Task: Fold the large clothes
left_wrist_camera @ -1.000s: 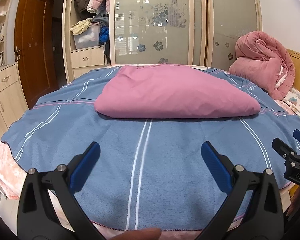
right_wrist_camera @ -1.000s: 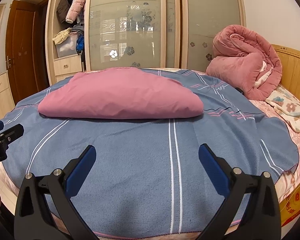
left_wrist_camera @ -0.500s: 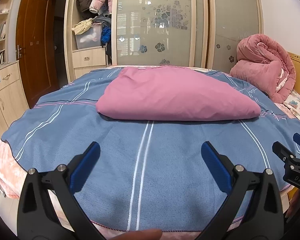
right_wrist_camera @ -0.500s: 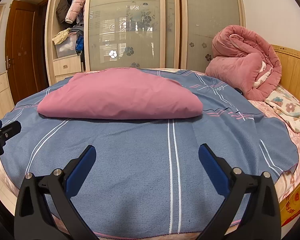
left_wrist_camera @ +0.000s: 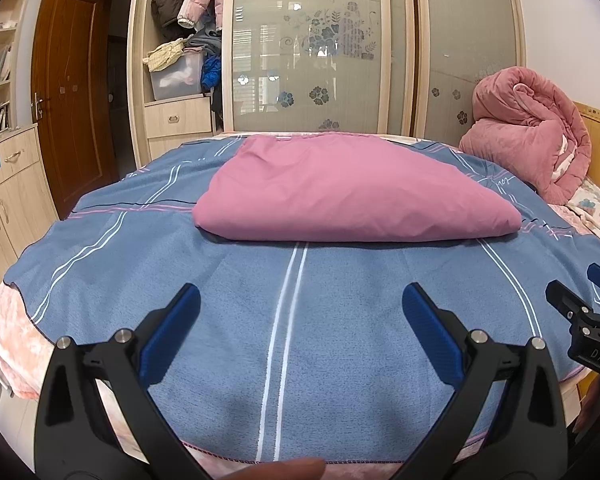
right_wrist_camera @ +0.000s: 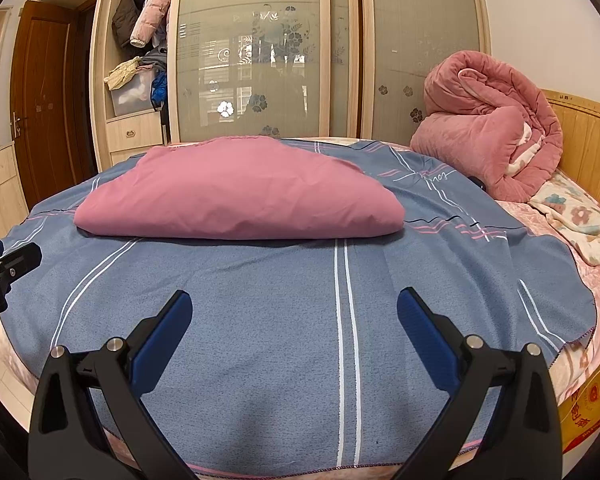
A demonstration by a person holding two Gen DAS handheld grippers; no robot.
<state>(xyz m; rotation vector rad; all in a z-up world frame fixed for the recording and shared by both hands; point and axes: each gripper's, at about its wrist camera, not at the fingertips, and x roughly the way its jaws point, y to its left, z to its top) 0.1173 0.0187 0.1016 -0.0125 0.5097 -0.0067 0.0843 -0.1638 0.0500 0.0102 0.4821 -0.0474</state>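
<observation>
Both grippers, left gripper (left_wrist_camera: 300, 308) and right gripper (right_wrist_camera: 294, 312), hover with fingers spread wide, empty, near the bed's front edge; the pink garment (left_wrist_camera: 348, 192) lies folded mid-bed on the blue sheet (left_wrist_camera: 340, 320), well apart, likely finished.

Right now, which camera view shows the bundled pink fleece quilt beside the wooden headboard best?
The right wrist view: the bundled pink fleece quilt appears whole and large, away from the lens edge. In the left wrist view the quilt is also whole, but smaller and squeezed toward the right edge.
</observation>
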